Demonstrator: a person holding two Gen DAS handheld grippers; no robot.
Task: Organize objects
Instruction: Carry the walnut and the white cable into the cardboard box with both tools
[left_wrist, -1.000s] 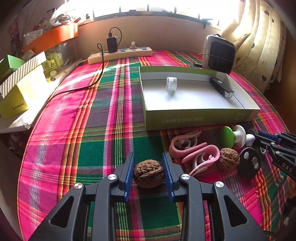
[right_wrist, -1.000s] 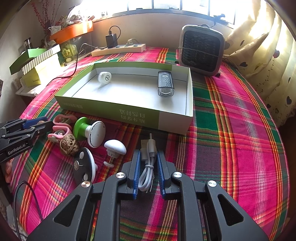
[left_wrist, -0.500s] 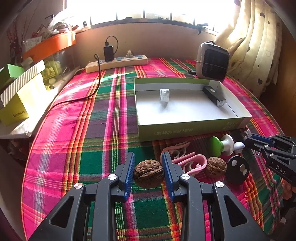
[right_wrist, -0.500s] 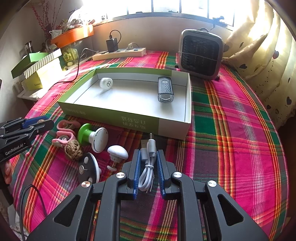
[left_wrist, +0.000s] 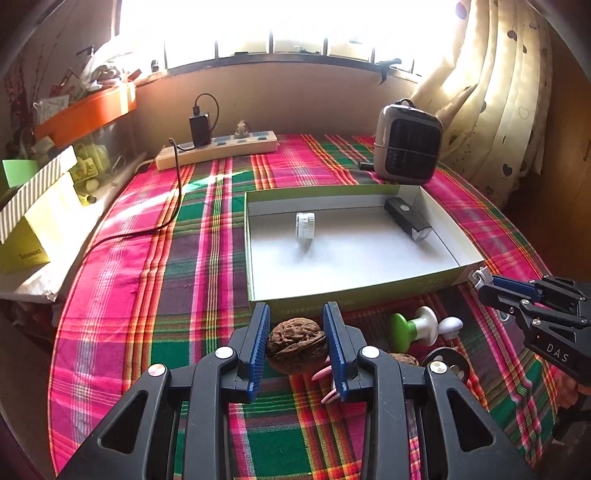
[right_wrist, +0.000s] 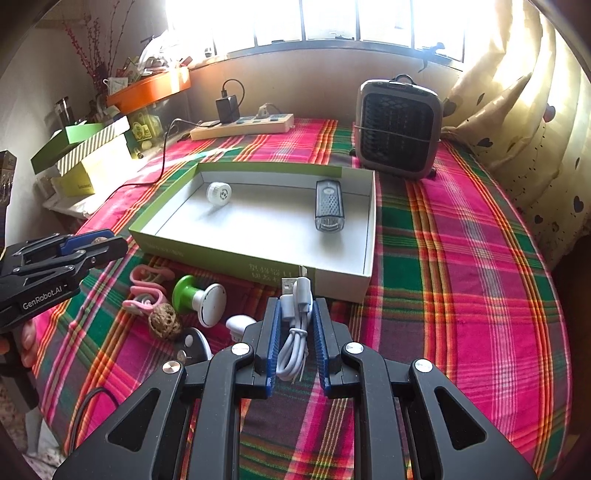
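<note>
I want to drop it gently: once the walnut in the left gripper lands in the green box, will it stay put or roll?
The walnut looks round and hard, so it may well roll a little on the smooth floor of the box. Its wrinkled shell probably grips the ribbed pads of the left gripper well. It seems small and likely light.

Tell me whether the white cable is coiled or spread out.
Coiled: the white cable sits folded in a bundle between the right tool's blue pads.
</note>
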